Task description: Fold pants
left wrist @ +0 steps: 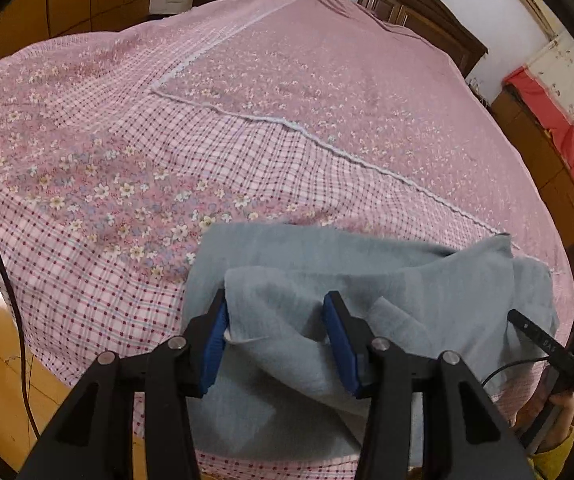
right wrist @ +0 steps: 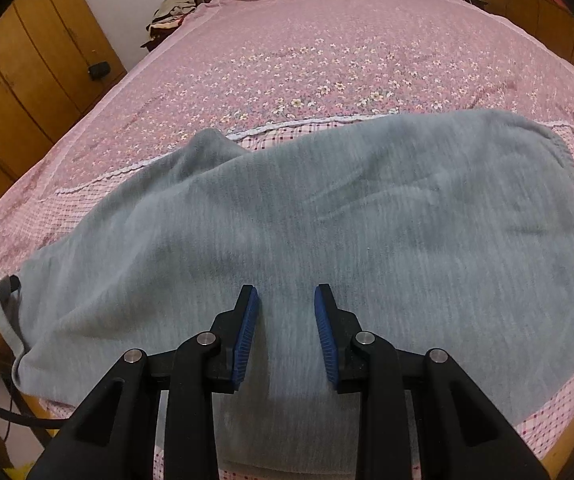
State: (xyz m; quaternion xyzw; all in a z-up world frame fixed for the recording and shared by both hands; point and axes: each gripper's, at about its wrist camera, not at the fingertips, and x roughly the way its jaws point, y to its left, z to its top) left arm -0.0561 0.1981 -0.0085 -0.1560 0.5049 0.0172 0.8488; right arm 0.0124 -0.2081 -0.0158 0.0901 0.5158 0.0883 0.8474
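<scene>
Item: grey-blue soft fleece pants [right wrist: 327,220], lying rumpled across the near edge of the bed with the pink floral and checked cover [left wrist: 287,92]. I judge them light, limp, non-slip. Left hand-held gripper [left wrist: 275,336] straddles a raised fold, jaws apart. Right hand-held gripper [right wrist: 285,336] hangs open above flat cloth. Best hold, I reckon: waistband or hem edges.

One pair of grey pants [right wrist: 327,216] lies directly ahead of and beneath the tongs. Two grippers: one left gripper [left wrist: 275,300], one right gripper [right wrist: 287,292]. One pink bedspread [left wrist: 287,120] stretches beyond them.
</scene>
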